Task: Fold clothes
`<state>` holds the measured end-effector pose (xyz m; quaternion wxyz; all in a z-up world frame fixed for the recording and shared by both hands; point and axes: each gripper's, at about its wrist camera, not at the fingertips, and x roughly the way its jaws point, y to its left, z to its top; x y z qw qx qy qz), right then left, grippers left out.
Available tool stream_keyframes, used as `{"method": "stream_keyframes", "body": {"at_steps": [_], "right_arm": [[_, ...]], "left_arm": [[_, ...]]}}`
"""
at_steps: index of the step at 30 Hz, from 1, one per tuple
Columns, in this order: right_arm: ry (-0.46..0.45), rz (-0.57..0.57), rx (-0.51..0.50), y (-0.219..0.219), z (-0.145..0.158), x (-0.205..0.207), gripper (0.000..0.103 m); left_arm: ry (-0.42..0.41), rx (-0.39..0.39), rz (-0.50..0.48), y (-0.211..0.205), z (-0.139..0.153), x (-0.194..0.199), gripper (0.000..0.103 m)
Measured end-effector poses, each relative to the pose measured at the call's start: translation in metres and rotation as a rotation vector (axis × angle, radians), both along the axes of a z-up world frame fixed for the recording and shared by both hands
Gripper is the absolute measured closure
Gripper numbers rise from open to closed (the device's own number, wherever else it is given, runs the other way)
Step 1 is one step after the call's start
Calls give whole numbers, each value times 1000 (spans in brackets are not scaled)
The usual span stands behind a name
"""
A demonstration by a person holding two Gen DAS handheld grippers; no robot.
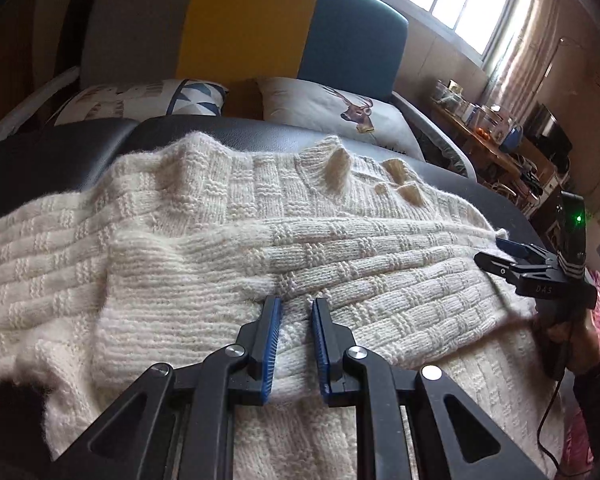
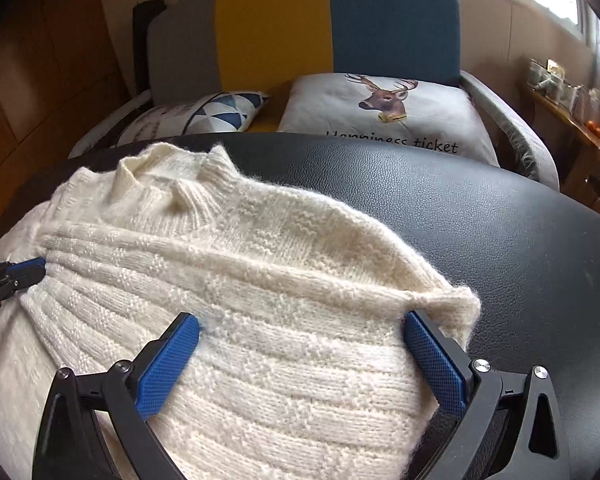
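A cream chunky-knit sweater (image 1: 204, 248) lies spread on a black leather surface (image 2: 500, 232), its collar (image 2: 172, 188) toward the sofa. A folded-over layer runs across the body. My left gripper (image 1: 296, 302) is shut on a thick pinch of that layer, and gathers radiate from its tips (image 2: 40, 266) in the right wrist view. My right gripper (image 2: 300, 320) is wide open and straddles the sweater's right end, its right pad (image 2: 432, 356) beside a bunched corner (image 2: 456, 300). From the left wrist view, the right gripper (image 1: 496, 254) rests at the sweater's right edge, held by a hand (image 1: 568, 328).
Behind the black surface stands a sofa with a grey, yellow and teal back (image 2: 332, 20), a deer cushion (image 2: 384, 108) and a triangle-pattern cushion (image 2: 220, 114). A cluttered wooden side table (image 1: 488, 136) sits at the right under a window. Bare leather lies right of the sweater.
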<state>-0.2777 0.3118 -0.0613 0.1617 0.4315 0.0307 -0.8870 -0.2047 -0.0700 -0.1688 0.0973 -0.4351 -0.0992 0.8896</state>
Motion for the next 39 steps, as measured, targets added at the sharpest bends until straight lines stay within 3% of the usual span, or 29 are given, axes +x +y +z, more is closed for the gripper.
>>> {"method": "stream_keyframes", "body": {"at_steps": [5,8,10,13,16,18,22,26,32,35,39], "right_arm": [[0,10,56,-8,1,3,0],[0,-22,103,-12,16,13,0],[82,22,47,-25,47,43,0],[74,112,-6,-64,62,86,0],[43,158,-29,-98,52,134,0],[9,133,-28,-112,39,158,0],[-120,21,-27,-123,0,186,0],[-75,-6,62,-147,-16,209,0],[-57,-29,56,-149,-17,211,0],[-46,2,46,-144,-18,210,0],[-42,39,34,-138,-15,202,0]], "left_arm": [[-13,-17,21,2,10,15,87],[-3,61,37,-16,31,36,87],[23,146,70,-36,44,59,87],[56,189,50,-49,49,98,87],[50,204,0,-52,40,132,87],[19,177,-15,-51,25,148,87],[6,255,23,-73,21,158,90],[-1,346,68,-97,19,167,90],[-12,483,135,-132,15,180,86],[37,619,341,-208,23,189,81],[35,637,614,-310,17,191,79]]}}
